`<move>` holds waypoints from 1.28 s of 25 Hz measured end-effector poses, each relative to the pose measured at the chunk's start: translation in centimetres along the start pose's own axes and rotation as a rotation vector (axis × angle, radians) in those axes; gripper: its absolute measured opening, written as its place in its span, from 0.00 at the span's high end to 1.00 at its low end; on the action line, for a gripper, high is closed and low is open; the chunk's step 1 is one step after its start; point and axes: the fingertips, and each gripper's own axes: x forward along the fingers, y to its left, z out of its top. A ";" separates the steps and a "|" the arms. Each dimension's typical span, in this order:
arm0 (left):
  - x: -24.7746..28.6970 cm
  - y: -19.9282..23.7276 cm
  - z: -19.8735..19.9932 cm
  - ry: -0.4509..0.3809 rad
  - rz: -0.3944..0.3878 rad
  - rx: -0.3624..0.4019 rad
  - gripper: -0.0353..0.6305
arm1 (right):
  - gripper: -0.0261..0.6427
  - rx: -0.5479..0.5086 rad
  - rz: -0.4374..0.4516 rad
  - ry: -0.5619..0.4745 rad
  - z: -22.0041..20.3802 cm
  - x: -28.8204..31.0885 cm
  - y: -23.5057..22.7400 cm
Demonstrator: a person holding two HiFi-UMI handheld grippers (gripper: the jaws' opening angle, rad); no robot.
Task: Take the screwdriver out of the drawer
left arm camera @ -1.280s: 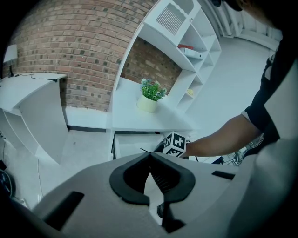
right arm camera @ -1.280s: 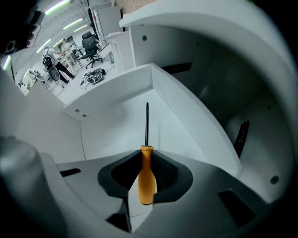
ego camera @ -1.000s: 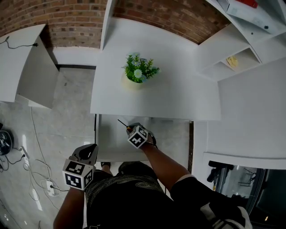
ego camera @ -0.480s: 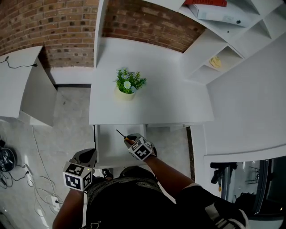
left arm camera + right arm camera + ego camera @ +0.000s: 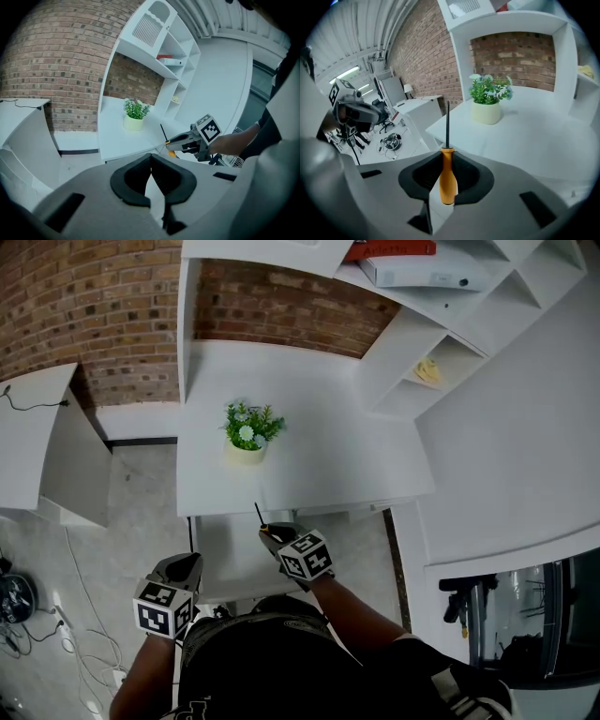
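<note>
The screwdriver (image 5: pixel 447 176) has an orange handle and a thin black shaft. My right gripper (image 5: pixel 446 159) is shut on the handle, and the shaft points away over the white desk (image 5: pixel 525 136). In the head view the right gripper (image 5: pixel 274 538) holds the screwdriver (image 5: pixel 260 516) above the open white drawer (image 5: pixel 220 554), its tip at the desk's front edge. My left gripper (image 5: pixel 183 566) hangs left of the drawer, apart from it. Its pads (image 5: pixel 140 176) meet with nothing between them. From there I also see the right gripper (image 5: pixel 185 140) and the screwdriver (image 5: pixel 164 134).
A potted plant (image 5: pixel 246 432) stands mid-desk. White shelves (image 5: pixel 441 343) rise at the right, with a red book and a white box (image 5: pixel 422 270) on top. A second white desk (image 5: pixel 37 442) stands at the left, with cables (image 5: pixel 89 652) on the floor.
My right gripper has risen out of the drawer with the screwdriver and rolled, so the shaft now points toward the desk edge. The left gripper has lifted a little.
</note>
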 end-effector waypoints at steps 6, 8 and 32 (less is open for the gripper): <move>1.2 -0.7 1.6 -0.019 -0.007 0.013 0.92 | 0.85 0.136 0.003 -0.072 1.5 -1.4 -2.4; 1.6 -0.9 2.0 -0.025 -0.006 0.015 0.92 | 0.85 0.189 0.005 -0.087 1.8 -1.6 -3.5; 2.5 -0.5 1.8 -0.016 0.101 -0.083 0.92 | 0.85 0.496 0.004 -0.021 3.6 4.1 -15.7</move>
